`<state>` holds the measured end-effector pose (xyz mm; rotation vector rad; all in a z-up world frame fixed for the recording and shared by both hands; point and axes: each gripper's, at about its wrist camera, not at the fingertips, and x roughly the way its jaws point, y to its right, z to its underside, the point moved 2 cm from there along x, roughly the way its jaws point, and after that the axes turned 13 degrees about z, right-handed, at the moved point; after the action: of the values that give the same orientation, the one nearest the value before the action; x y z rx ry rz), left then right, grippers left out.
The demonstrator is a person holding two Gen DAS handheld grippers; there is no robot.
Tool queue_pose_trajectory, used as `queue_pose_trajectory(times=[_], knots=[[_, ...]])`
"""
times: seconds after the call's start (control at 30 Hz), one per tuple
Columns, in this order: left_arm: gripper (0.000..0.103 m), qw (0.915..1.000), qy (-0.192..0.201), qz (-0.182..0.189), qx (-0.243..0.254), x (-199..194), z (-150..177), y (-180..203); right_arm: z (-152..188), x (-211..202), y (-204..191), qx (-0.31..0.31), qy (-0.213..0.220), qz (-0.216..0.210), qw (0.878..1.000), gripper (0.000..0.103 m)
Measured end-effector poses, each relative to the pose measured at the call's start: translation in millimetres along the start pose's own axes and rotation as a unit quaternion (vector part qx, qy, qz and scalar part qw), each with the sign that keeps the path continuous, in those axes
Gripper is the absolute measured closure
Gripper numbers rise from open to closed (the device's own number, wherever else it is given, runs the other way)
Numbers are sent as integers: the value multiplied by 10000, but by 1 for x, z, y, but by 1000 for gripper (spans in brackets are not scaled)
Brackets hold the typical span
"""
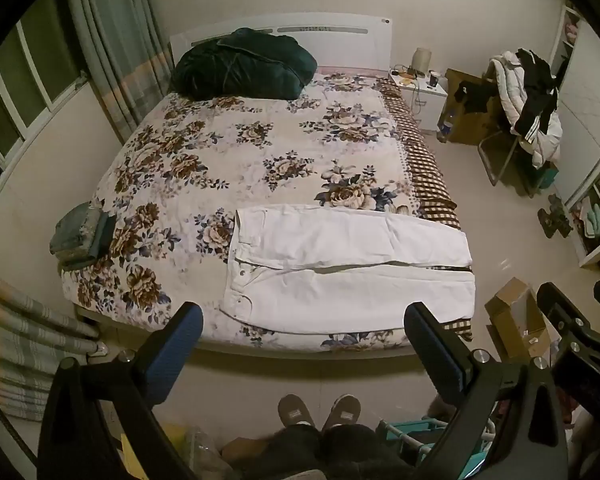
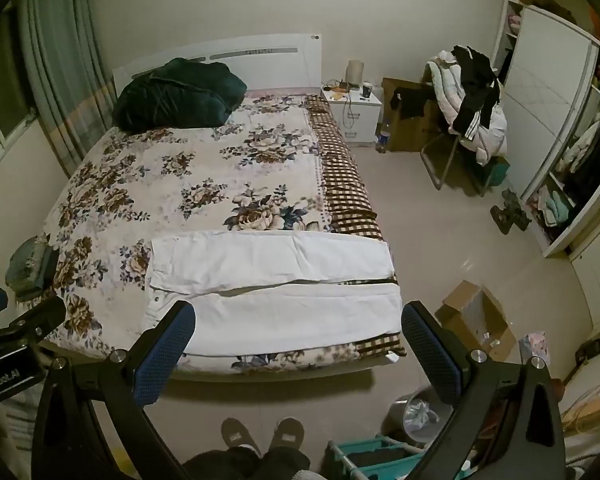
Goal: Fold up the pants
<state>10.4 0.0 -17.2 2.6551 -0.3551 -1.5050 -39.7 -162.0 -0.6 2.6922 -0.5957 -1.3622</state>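
Observation:
White pants (image 1: pixel 348 264) lie flat across the foot of the floral bed (image 1: pixel 228 152), waistband to the left, both legs side by side pointing right. They also show in the right wrist view (image 2: pixel 276 292). My left gripper (image 1: pixel 304 320) is open and empty, held above the bed's near edge in front of the pants. My right gripper (image 2: pixel 300 320) is open and empty, held likewise, a little to the right. Neither touches the pants.
A dark green quilt (image 1: pixel 240 66) lies at the headboard. Folded clothes (image 1: pixel 82 234) sit at the bed's left edge. A cardboard box (image 2: pixel 474 320), a bin (image 2: pixel 420 410) and a teal rack (image 2: pixel 376 456) stand on the floor at right. A chair with clothes (image 2: pixel 468 108) stands beyond.

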Motion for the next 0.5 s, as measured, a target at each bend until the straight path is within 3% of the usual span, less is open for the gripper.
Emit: queue_pose_trajectory(times=[0.5], knots=[[0,10000,17,11,10,1,-1,0,-2,-9,-1,17,41,10,10000,0]])
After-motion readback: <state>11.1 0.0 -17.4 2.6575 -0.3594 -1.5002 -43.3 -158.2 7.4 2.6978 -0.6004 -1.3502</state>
